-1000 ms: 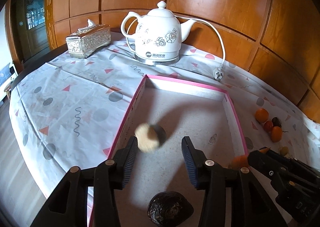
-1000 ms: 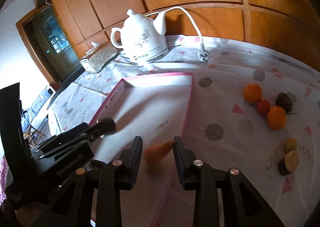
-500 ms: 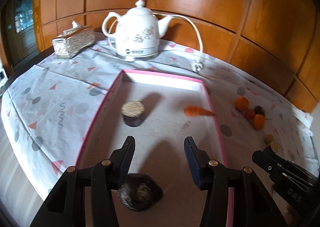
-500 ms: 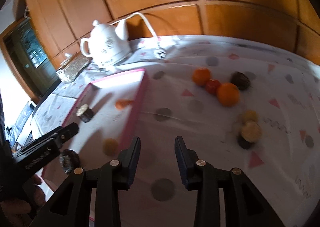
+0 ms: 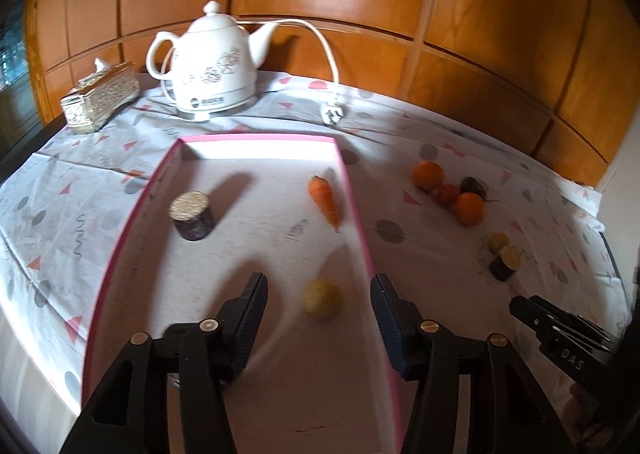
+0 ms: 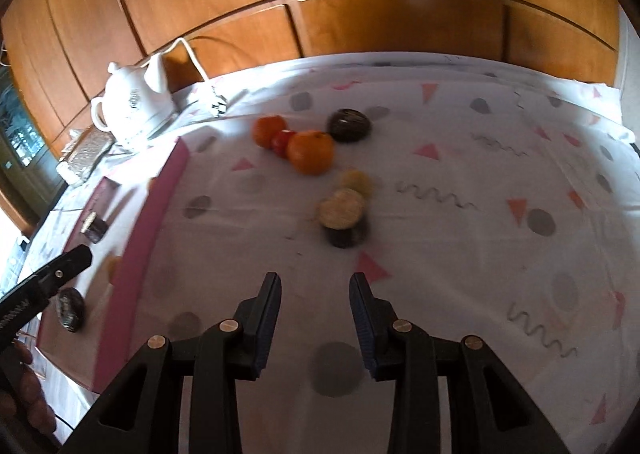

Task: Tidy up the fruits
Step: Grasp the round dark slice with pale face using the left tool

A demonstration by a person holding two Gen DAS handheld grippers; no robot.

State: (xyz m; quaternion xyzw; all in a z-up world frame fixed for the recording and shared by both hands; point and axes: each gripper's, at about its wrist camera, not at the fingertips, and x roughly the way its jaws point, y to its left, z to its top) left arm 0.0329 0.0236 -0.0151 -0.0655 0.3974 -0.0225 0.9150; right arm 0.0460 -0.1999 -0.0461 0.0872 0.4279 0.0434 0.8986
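A pink-rimmed tray [image 5: 354, 194] holds a carrot [image 5: 325, 199], a dark cut stub with a pale top [image 5: 191, 213] and a yellow fruit [image 5: 322, 299]. My left gripper [image 5: 318, 292] is open and empty above the tray, with the yellow fruit below its gap. A dark fruit [image 6: 70, 309] also lies in the tray. On the cloth lie two oranges [image 6: 311, 152], a tomato [image 6: 282, 142], a dark fruit [image 6: 349, 125], a small yellow fruit [image 6: 356, 181] and a cut stub [image 6: 343, 219]. My right gripper [image 6: 315, 290] is open and empty, short of that group.
A white electric kettle [image 5: 214, 64] with cord and plug [image 5: 332, 113] stands behind the tray. A silver tissue box [image 5: 100, 96] is at the far left. A wood-panelled wall runs behind the patterned tablecloth [image 6: 500, 194]. The table edge drops off at the left.
The carrot left my right gripper and now lies in the tray. My right gripper has swung right toward the fruit group on the cloth. My left gripper has pulled back and right.
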